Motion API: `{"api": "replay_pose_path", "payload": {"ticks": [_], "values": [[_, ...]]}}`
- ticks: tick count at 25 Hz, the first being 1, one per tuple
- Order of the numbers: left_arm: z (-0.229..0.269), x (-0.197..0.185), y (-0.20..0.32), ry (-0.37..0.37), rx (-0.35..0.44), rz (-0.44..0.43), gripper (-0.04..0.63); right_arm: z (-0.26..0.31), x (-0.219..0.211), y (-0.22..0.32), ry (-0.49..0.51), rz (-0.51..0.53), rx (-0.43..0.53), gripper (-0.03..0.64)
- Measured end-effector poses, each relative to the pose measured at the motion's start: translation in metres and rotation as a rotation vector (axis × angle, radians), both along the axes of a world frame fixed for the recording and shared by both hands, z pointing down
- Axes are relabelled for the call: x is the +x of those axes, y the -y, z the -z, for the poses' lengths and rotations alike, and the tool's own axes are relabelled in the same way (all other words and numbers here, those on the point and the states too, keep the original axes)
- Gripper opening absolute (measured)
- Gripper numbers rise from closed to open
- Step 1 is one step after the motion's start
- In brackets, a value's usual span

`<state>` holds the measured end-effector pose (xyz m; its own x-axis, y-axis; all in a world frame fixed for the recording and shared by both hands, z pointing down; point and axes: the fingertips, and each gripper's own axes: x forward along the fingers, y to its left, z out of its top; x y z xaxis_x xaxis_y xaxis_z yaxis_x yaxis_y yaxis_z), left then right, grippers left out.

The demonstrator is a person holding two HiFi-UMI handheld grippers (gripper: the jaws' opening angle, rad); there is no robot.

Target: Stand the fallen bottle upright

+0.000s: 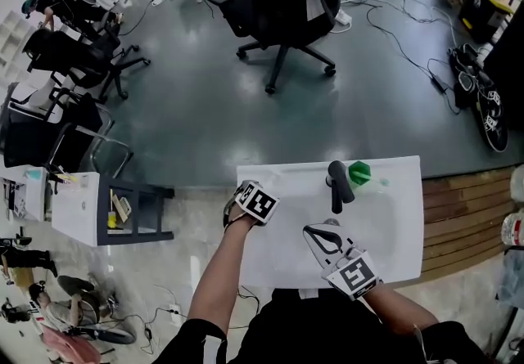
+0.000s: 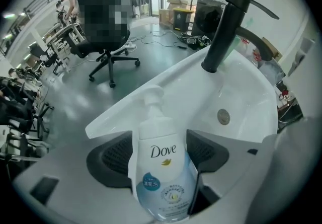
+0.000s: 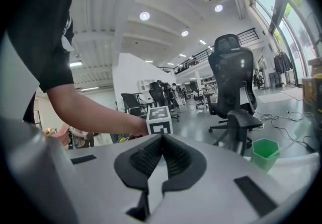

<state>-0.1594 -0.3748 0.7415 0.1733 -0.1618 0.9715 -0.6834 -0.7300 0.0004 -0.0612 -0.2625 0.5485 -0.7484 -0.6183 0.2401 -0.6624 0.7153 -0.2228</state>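
Bottle [image 2: 161,165], a white Dove pump type, is clamped between the left gripper's [image 2: 161,148] jaws at the left end of the white sink [image 2: 121,110]. Its pump end points away along the jaws, and I can't tell whether it's upright or tilted. Right gripper [image 3: 161,140] has its jaws closed tip to tip on nothing, over the sink's near part and apart from the bottle; black faucet [image 1: 338,182] and green cup [image 1: 359,173] sit just beside each other at the far rim.

The bottle [image 2: 161,165] is white with a pale blue label and dark lettering. The sink [image 1: 401,231] is white, its faucet [image 1: 337,182] black, the cup [image 1: 359,172] green.
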Motion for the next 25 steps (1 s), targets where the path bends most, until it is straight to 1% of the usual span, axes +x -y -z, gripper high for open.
{"api": "replay_pose_path", "payload": {"ticks": [5, 6, 8, 12, 14, 15, 17, 20, 21, 23, 25], "values": [[-0.004, 0.002, -0.001, -0.006, -0.025, -0.011, 0.327, -0.002, -0.003, 0.001, -0.023, 0.018, 0.037, 0.015], [-0.004, 0.002, -0.001, -0.016, -0.028, -0.004, 0.306, -0.002, -0.004, 0.001, -0.032, 0.022, 0.05, 0.015], [-0.002, 0.001, 0.0, -0.032, -0.027, 0.013, 0.292, -0.003, -0.005, 0.001, -0.032, 0.019, 0.053, 0.015], [-0.001, -0.005, 0.003, -0.036, -0.007, 0.036, 0.287, -0.008, -0.006, -0.001, -0.004, -0.007, 0.001, 0.015], [0.0, -0.006, 0.003, -0.042, -0.003, 0.043, 0.285, -0.009, -0.005, -0.002, -0.007, -0.007, 0.017, 0.015], [0.001, -0.007, 0.003, -0.039, 0.003, 0.045, 0.285, -0.009, -0.006, -0.002, -0.005, -0.009, 0.017, 0.015], [0.002, -0.006, 0.003, -0.056, 0.02, 0.049, 0.284, -0.008, -0.007, -0.003, 0.004, -0.016, -0.001, 0.015], [0.005, -0.008, 0.003, -0.068, 0.041, 0.051, 0.282, -0.007, -0.008, -0.002, -0.011, -0.006, 0.041, 0.015], [0.006, -0.008, 0.002, -0.069, 0.049, 0.05, 0.281, -0.007, -0.008, -0.002, -0.011, -0.006, 0.041, 0.015], [0.009, -0.011, 0.003, -0.062, 0.068, 0.047, 0.281, -0.009, -0.009, -0.003, 0.004, -0.015, 0.014, 0.015], [0.013, -0.012, 0.003, -0.071, 0.097, 0.049, 0.279, -0.009, -0.01, -0.003, 0.006, -0.016, 0.023, 0.015]]}}
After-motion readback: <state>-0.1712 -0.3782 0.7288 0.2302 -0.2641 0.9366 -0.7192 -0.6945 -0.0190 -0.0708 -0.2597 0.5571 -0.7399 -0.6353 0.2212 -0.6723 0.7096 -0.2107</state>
